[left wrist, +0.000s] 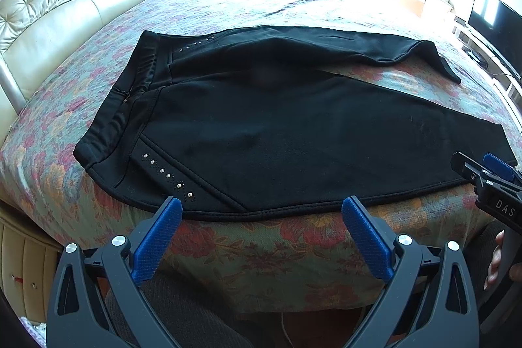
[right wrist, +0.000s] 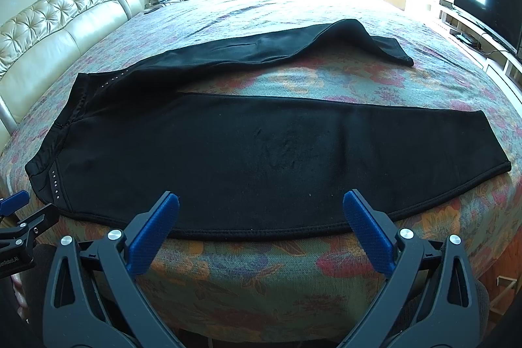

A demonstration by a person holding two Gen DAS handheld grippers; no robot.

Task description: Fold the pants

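Black pants lie spread on the floral bed, legs splayed apart; left gripper and right gripper hover at the near seam, jaws wide, empty; pinching one layer risks a skewed fold.

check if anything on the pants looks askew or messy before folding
The pants lie spread on the bed, near leg flat. The far leg angles away from it and humps up in a ridge near its cuff rather than lying smooth. Nothing looks damaged.
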